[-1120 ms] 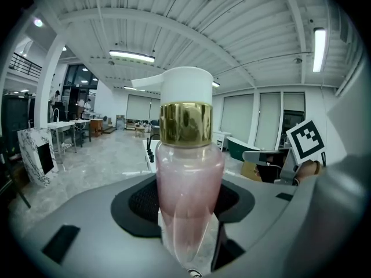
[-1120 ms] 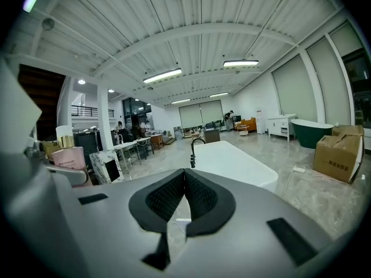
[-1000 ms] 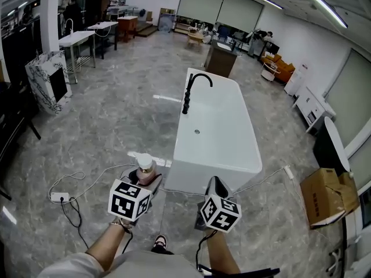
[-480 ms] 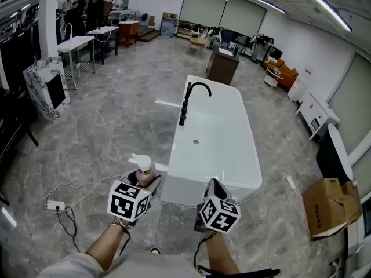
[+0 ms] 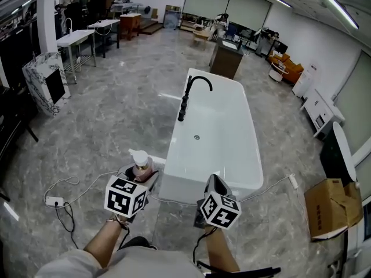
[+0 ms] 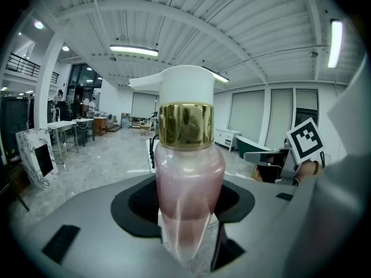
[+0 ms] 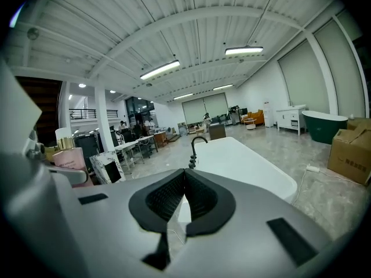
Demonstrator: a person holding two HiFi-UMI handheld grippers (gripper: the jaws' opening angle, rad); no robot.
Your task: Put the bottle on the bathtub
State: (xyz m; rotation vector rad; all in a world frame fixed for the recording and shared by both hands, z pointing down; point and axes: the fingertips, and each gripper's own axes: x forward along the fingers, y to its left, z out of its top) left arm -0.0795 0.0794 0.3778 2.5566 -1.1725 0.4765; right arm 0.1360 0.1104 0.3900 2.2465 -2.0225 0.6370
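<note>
The bottle (image 5: 141,165) stands upright, long axis vertical, its pump spout aimed left, away from the bathtub (image 5: 179,191). The left hand-held gripper (image 5: 141,176) clamps it low on the body with jaws spread wide. The tub's near end has drawn closer over the last second, but the bottle is not yet placed. The right hand-held gripper (image 5: 215,184) is closed and empty.

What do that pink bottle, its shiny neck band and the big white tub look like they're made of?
Bottle: likely clear plastic or glass, since pink shimmery liquid shows through it.
Neck band: mirror-bright gold, so metal or metallised plastic; it reflects the room.
Pump head: probably matte white plastic.
Bathtub: smooth white with a soft sheen, perhaps acrylic or enamel; the look leaves that open.
</note>
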